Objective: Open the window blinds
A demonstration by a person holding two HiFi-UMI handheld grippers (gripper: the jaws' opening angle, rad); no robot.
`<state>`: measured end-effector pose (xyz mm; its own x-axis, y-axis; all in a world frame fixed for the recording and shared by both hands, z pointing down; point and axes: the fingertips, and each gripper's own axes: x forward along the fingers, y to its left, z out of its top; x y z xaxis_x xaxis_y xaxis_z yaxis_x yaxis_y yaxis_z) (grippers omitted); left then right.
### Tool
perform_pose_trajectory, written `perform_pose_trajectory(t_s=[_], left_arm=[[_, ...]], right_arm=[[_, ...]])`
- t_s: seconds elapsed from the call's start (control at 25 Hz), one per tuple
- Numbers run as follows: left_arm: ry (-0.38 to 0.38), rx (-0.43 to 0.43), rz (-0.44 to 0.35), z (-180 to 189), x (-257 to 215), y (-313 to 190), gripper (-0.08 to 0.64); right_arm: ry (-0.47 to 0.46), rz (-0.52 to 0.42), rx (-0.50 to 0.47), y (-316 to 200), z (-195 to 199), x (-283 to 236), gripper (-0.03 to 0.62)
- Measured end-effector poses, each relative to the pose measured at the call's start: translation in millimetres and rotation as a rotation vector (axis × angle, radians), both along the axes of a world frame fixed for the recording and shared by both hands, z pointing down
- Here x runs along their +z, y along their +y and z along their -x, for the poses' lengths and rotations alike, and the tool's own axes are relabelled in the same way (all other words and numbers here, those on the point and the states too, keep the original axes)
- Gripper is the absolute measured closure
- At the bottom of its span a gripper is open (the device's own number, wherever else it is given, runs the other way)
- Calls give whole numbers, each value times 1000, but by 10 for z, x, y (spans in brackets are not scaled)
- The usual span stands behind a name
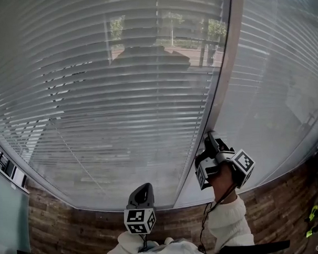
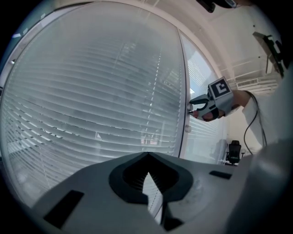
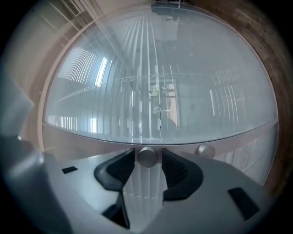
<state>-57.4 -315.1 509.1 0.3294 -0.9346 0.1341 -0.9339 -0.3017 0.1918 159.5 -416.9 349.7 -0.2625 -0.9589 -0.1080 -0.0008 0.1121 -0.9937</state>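
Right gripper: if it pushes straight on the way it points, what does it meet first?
The round knob on the window frame. It sits between the right gripper's open jaws, apparently just clear of the pads, with the frame right behind.

blinds (image 1: 121,99): white slats | wall (image 1: 288,197): brown wood planks | knob (image 3: 147,156): silver | sleeve (image 1: 229,221): white

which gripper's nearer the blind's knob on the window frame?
Right. The right gripper has the knob between its open jaws, with the pads not pressing it. The left gripper is lower and to the left, jaws shut, well short of the knob.
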Motion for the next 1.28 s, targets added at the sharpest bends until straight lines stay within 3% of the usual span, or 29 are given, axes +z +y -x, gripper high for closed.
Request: perform_pose_trajectory(t_s=[0.08,0.12,0.32,0.8,1.04,1.28], left_arm=[[6,-10,3,48,8,-16,561],[10,-12,5,63,11,-24,561],[8,-3,-6,47,-17,-66,561],[-2,8,-12,11,-32,-67,561],[5,5,-9,7,-28,-39,563],[7,-2,-8,47,-21,-10,561]], right_arm=[[13,7,-4,-5,12,-6,418],[20,3,-4,-3,16,-13,457],[79,-15,-9,-11,13,-27,460],[596,-87,-35,-44,40,-115,462],[803,-117,-23,-42,66,-148,462],[1119,-136,-16,-41,96,-131,462]])
